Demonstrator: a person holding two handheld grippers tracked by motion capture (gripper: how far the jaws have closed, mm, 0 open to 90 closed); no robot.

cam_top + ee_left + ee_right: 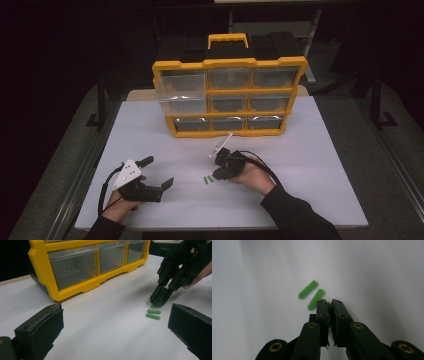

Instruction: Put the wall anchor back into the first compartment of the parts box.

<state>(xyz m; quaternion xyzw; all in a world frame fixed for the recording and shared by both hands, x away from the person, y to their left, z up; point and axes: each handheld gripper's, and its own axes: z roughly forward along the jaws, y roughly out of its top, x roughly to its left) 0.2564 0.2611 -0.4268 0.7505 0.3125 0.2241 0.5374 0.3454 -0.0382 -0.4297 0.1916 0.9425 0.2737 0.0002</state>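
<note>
Right gripper point(329, 305) pinches what looks like a green wall plug point(328, 306) off the table point(310, 165), apparently bound for the drawer organizer point(229, 95), while the left gripper point(159, 172) waits spread wide.

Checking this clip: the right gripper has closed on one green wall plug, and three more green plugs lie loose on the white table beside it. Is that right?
Not quite. The right gripper is closed on one green plug, but two loose plugs lie beside it on the white table, not three. The right gripper view shows this, and the left gripper view shows the same pair.
</note>
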